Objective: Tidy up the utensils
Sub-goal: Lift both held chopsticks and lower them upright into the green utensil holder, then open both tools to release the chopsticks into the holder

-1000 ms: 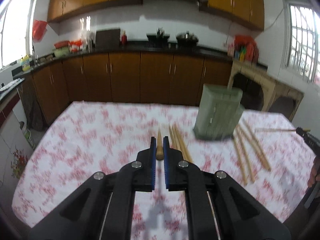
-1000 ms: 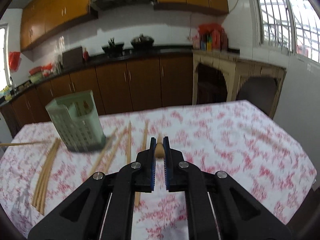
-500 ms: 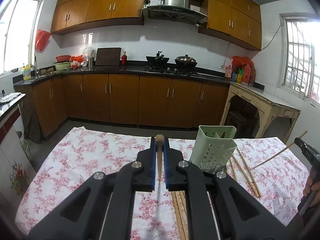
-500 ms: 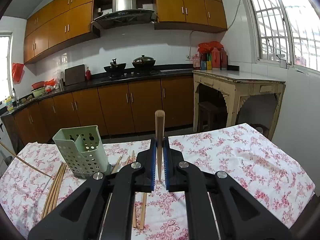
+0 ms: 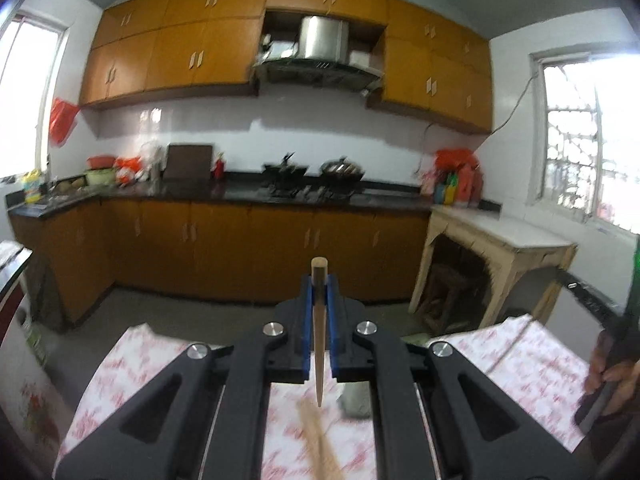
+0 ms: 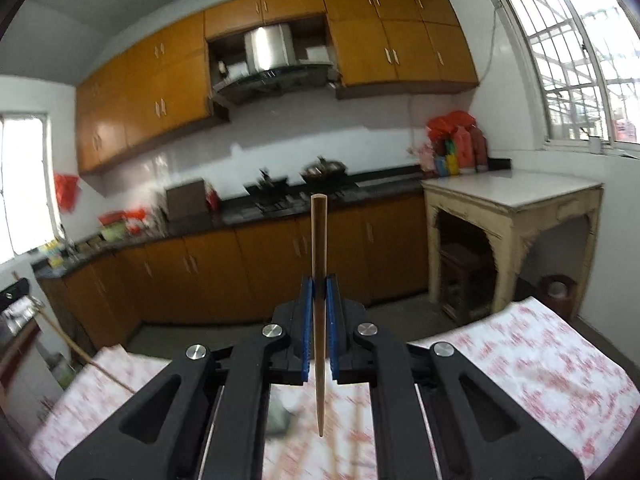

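My left gripper [image 5: 319,280] is shut on a wooden chopstick [image 5: 319,336], held upright, thick end up and tip down above the table. My right gripper [image 6: 319,282] is shut on another wooden chopstick [image 6: 319,312], also upright, thick end well above the pads. The pale green utensil holder is mostly hidden behind the fingers; a bit of it shows in the left wrist view [image 5: 354,400] and in the right wrist view [image 6: 277,416]. More chopsticks [image 5: 320,444] lie blurred on the floral tablecloth [image 5: 120,376].
The right hand and its gripper show at the right edge of the left wrist view [image 5: 612,364]. The left gripper's chopstick shows at the left of the right wrist view [image 6: 76,352]. Kitchen cabinets [image 5: 240,248] and a pale side table [image 6: 516,208] stand beyond the table.
Both grippers have risen and tilted upward with their chopsticks. The table and green holder have dropped low in both views and are now mostly hidden.
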`<action>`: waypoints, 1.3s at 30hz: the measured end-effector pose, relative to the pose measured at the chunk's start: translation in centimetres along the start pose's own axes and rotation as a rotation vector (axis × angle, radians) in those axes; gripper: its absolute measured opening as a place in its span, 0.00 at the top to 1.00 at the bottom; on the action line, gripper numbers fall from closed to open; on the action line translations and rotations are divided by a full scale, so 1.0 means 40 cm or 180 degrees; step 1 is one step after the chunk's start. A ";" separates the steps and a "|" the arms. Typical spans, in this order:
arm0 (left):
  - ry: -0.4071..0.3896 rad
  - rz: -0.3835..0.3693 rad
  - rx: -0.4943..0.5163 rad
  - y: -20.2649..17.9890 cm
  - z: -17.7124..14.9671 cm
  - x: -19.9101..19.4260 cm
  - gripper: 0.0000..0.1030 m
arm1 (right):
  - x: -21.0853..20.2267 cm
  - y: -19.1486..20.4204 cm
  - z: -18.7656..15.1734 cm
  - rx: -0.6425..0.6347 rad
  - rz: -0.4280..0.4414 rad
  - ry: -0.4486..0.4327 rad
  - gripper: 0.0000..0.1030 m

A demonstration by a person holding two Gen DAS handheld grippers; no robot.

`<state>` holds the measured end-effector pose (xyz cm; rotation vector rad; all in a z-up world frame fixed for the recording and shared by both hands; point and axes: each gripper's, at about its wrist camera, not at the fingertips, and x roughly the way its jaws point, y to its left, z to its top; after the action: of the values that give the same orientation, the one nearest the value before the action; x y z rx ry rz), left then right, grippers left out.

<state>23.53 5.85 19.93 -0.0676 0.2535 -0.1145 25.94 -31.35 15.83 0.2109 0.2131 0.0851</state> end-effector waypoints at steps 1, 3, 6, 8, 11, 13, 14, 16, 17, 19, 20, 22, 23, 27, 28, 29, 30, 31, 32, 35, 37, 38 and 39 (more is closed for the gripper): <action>-0.0042 -0.0067 0.0003 -0.019 0.029 0.005 0.93 | 0.003 0.007 0.013 0.0021 0.0047 -0.0029 0.93; -0.0075 -0.0155 -0.0006 -0.045 0.064 0.019 0.93 | 0.020 0.037 0.040 0.0033 0.0143 -0.0095 0.93; -0.0084 -0.0268 -0.0044 -0.080 0.101 0.049 0.93 | 0.054 0.087 0.055 -0.0051 0.0230 -0.0141 0.93; -0.0079 -0.0318 -0.0053 -0.104 0.111 0.076 0.93 | 0.073 0.113 0.048 -0.0102 0.0292 -0.0149 0.93; -0.0102 -0.0288 -0.0004 -0.131 0.109 0.112 0.93 | 0.096 0.145 0.029 -0.0178 0.0347 -0.0167 0.93; -0.0088 -0.0277 0.0005 -0.144 0.094 0.146 0.93 | 0.117 0.155 0.012 -0.0185 0.0363 -0.0140 0.93; -0.0056 -0.0251 0.0021 -0.150 0.085 0.164 0.93 | 0.132 0.159 0.001 -0.0172 0.0380 -0.0104 0.93; 0.0023 -0.0229 0.0038 -0.157 0.067 0.192 0.93 | 0.150 0.169 -0.013 -0.0165 0.0392 -0.0034 0.93; 0.0088 -0.0232 0.0027 -0.156 0.055 0.208 0.93 | 0.164 0.170 -0.029 -0.0175 0.0393 0.0026 0.93; 0.0181 -0.0205 0.0022 -0.149 0.033 0.230 0.93 | 0.182 0.172 -0.056 -0.0198 0.0373 0.0127 0.93; 0.0224 -0.0194 0.0011 -0.145 0.023 0.242 0.93 | 0.192 0.173 -0.065 -0.0203 0.0367 0.0175 0.93; 0.0323 -0.0193 -0.0031 -0.133 0.003 0.262 0.93 | 0.209 0.173 -0.083 -0.0188 0.0356 0.0277 0.93; 0.0375 -0.0195 -0.0055 -0.126 -0.004 0.274 0.93 | 0.219 0.167 -0.093 -0.0154 0.0360 0.0353 0.93; 0.0475 -0.0192 -0.0103 -0.108 -0.026 0.297 0.93 | 0.233 0.167 -0.105 -0.0120 0.0372 0.0464 0.93; 0.0489 -0.0193 -0.0101 -0.107 -0.031 0.301 0.93 | 0.237 0.169 -0.106 -0.0125 0.0372 0.0479 0.93; 0.0506 -0.0189 -0.0091 -0.107 -0.035 0.305 0.93 | 0.238 0.168 -0.107 -0.0127 0.0372 0.0515 0.93; 0.0523 -0.0184 -0.0084 -0.105 -0.040 0.308 0.92 | 0.244 0.172 -0.107 -0.0123 0.0385 0.0548 0.92; 0.0555 -0.0175 -0.0082 -0.104 -0.044 0.312 0.92 | 0.245 0.169 -0.109 -0.0099 0.0399 0.0595 0.92; 0.0562 -0.0161 -0.0083 -0.102 -0.047 0.311 0.92 | 0.248 0.171 -0.106 -0.0106 0.0387 0.0607 0.90; 0.0559 -0.0107 -0.0061 -0.093 -0.048 0.303 0.83 | 0.234 0.168 -0.103 -0.0140 0.0319 0.0576 0.61; 0.0543 -0.0076 -0.0091 -0.078 -0.046 0.291 0.76 | 0.217 0.163 -0.098 -0.0136 0.0282 0.0516 0.56; 0.0534 -0.0063 -0.0104 -0.075 -0.044 0.286 0.74 | 0.214 0.159 -0.097 -0.0138 0.0282 0.0511 0.56; 0.0520 -0.0047 -0.0123 -0.068 -0.043 0.277 0.73 | 0.209 0.159 -0.093 -0.0139 0.0276 0.0501 0.56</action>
<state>33.47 1.72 15.78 -0.0988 0.4186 -0.1300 32.87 -23.52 11.97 0.1699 0.3585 0.1925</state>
